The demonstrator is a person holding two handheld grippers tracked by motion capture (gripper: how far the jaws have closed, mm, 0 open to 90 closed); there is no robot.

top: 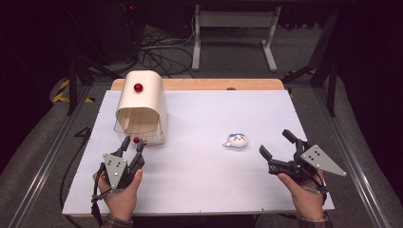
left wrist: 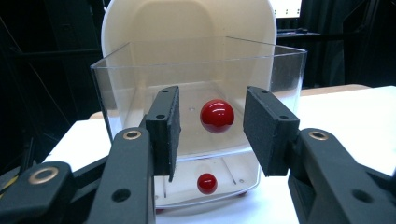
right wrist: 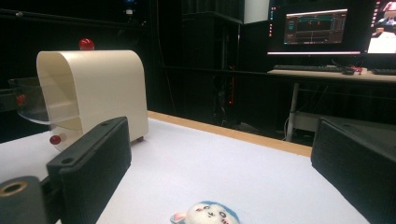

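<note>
My left hand-held gripper [left wrist: 212, 128] has its jaws apart around the clear drawer's red knob [left wrist: 217, 115], at the bench's far left, not gripping. Closing off-centre could let the slick knob slip out.

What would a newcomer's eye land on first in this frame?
Probably the cream bin at the table's far left, with a red knob on top and its clear drawer pulled out toward the left tool, whose open jaws flank the drawer's own red knob. Next, the small plush toy lying right of centre, just ahead of the open right tool.
</note>
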